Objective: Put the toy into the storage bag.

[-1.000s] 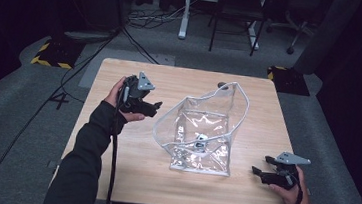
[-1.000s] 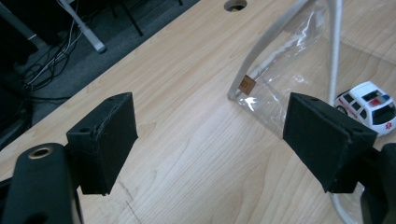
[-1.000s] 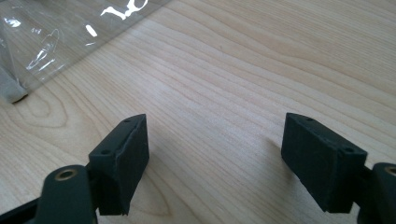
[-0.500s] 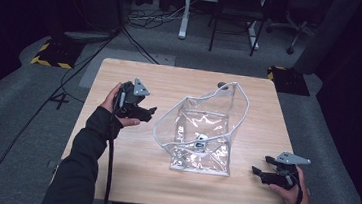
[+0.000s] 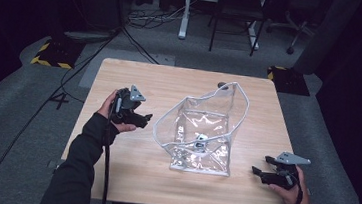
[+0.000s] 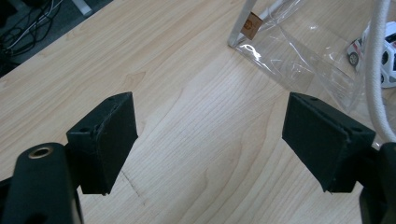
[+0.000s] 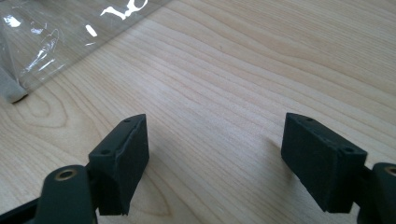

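Clear plastic is the stuff to handle here, so the approach matters more than force. On the left of the wooden bench (image 5: 125,187), the left gripper (image 5: 142,119) sits low in the person's hand, jaws parted with nothing between them, pointing toward the near left side of the transparent bag (image 5: 201,134). In the left gripper view the white corded rim (image 6: 376,70) of the bag runs just past the right-hand pad, and bare wood lies between the jaws.

My reading is that the step in hand is taking hold of that rim. To do it well, slide the gripper a little toward the bag so that the cord, not the thin film alone, passes between the pads, then close squarely on it; film by itself would likely crumple or slip.

In the middle, the bag stands open and slumped on the bench, with a small toy car (image 5: 200,140) inside on its floor. Lift gently so the car does not tumble out.

On the right, the right gripper (image 5: 258,173) rests near the bench's front right corner, jaws apart and empty, apart from the bag. It could steady the opposite rim if the bag sags.
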Tool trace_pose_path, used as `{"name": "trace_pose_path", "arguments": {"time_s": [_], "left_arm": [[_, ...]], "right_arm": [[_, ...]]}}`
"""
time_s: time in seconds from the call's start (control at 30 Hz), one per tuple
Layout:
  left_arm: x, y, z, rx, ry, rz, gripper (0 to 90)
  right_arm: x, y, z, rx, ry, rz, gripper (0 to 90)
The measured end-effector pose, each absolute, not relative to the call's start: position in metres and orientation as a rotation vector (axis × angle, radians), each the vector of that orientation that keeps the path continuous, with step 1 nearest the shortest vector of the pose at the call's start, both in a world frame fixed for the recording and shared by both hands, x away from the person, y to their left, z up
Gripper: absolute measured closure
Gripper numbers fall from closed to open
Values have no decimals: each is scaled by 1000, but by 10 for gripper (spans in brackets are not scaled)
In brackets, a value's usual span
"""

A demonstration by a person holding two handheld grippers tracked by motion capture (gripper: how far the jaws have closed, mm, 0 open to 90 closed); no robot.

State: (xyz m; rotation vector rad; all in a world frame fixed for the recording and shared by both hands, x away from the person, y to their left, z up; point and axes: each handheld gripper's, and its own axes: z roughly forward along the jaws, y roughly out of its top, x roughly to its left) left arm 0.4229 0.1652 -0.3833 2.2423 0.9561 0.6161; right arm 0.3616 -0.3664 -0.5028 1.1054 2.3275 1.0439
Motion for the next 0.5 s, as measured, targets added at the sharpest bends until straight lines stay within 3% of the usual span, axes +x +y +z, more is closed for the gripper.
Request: {"name": "trace_pose_path", "arguments": {"time_s": [0.5], "left_arm": [[408,170,-403,2251,972,630,188]], "right_arm": [[362,-366,-503,1106,2327,1044,235]]}}
